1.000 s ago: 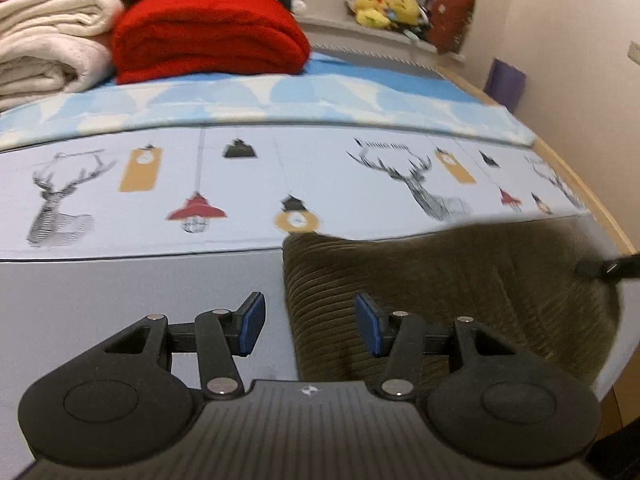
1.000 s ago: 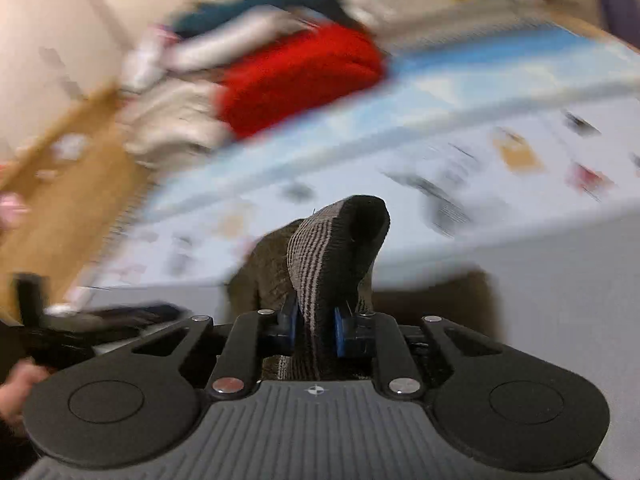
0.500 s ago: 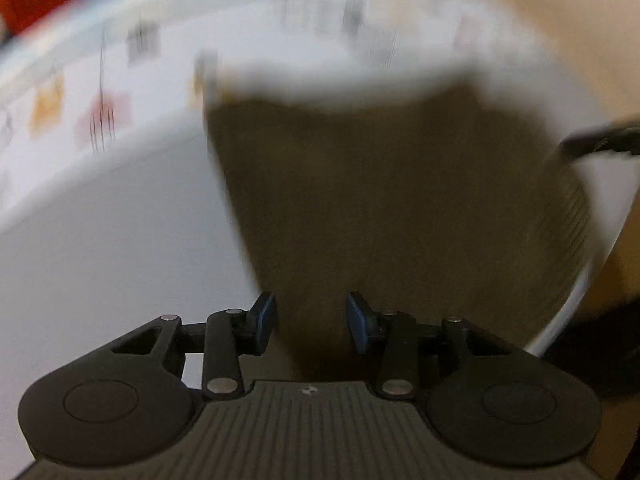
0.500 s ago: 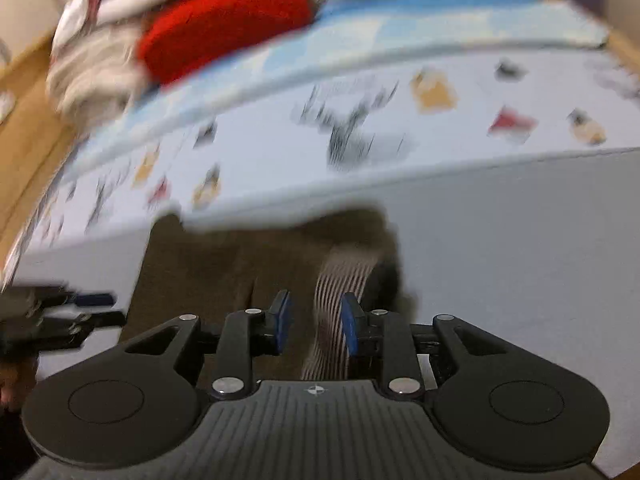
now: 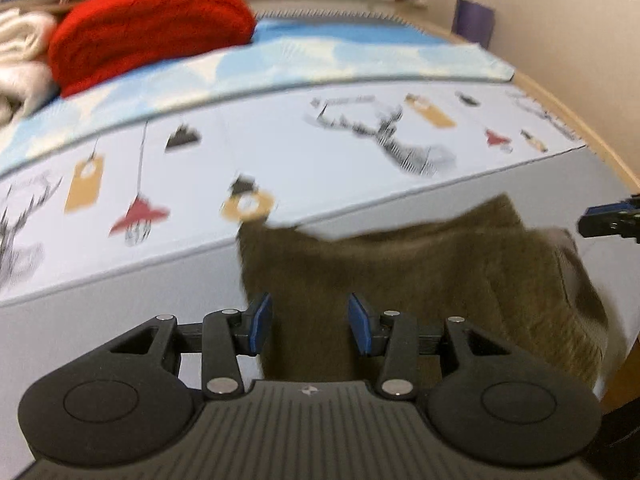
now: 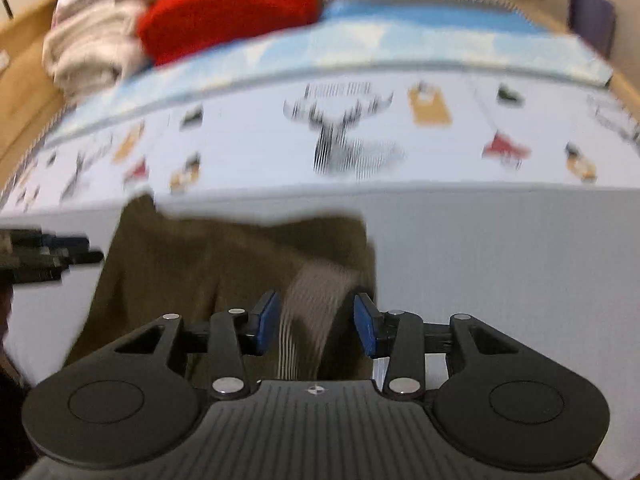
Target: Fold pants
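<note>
The brown corduroy pants (image 5: 420, 264) lie folded into a compact block on the grey mat, also in the right wrist view (image 6: 224, 264). My left gripper (image 5: 310, 326) is open just above the block's near left part, holding nothing. My right gripper (image 6: 316, 326) is open over the near right part, where the striped waistband lining (image 6: 316, 300) lies between the blue pads, not gripped. The right gripper's tip shows at the right edge of the left wrist view (image 5: 612, 222); the left gripper shows at the left of the right wrist view (image 6: 44, 256).
The grey mat (image 5: 100, 304) borders a pale sheet printed with deer and lamps (image 6: 360, 136). A folded red blanket (image 5: 148, 28) and cream towels (image 6: 92, 48) are stacked at the back. A wooden bed edge (image 5: 592, 136) runs along the right.
The right gripper let go of the waistband fold, which dropped onto the block, and opened wider. The left gripper tilted down over the pants, then back up. Both views are motion-blurred.
</note>
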### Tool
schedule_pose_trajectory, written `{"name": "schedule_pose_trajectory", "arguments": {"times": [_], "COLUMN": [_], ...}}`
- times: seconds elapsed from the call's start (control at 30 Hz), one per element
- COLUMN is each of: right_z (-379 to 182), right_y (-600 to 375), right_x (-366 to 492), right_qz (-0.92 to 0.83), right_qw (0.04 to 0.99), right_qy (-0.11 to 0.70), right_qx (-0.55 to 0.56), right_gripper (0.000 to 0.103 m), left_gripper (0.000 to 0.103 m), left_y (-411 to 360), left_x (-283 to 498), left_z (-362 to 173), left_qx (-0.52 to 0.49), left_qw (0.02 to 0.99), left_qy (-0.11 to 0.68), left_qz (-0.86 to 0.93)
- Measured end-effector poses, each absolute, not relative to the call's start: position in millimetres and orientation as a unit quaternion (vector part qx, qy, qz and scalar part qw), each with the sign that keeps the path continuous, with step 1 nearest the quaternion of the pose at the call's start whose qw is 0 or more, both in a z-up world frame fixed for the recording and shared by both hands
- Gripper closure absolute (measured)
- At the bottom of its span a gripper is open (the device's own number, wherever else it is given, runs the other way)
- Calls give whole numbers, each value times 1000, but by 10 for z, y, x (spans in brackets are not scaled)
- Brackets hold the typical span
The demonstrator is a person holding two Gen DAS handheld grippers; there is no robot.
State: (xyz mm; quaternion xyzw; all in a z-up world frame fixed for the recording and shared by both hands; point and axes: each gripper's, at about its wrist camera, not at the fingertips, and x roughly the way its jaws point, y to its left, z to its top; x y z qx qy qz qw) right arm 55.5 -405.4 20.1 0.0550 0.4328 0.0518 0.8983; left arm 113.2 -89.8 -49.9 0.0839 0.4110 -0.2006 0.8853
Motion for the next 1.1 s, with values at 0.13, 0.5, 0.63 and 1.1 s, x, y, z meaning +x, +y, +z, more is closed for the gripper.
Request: {"name": "schedule_pose_trajectory", "arguments": {"times": [0.13, 0.5, 0.63, 1.1], "right_z": [50, -178, -51, -470], "right_y": [-3927, -3845, -3869, -4087], "right_x": [751, 826, 736, 664], "right_qz": [42, 13, 31, 43], "right_qw": [886, 867, 871, 804], "right_qy": [460, 498, 490, 582], "right_qx": [27, -18, 10, 116], "right_gripper": [60, 53, 53, 16], "left_gripper": [57, 82, 76, 23], "left_y": [-1053, -974, -805, -368], "left_x": [1251, 1566, 1504, 1556], "left_z": [-548, -869, -742, -1104], "left_qx": [86, 101, 65, -82], "left_qw": [883, 866, 870, 781], "left_qy": [405, 460, 463, 600], "left_qz": [-221, -167, -158, -154]}}
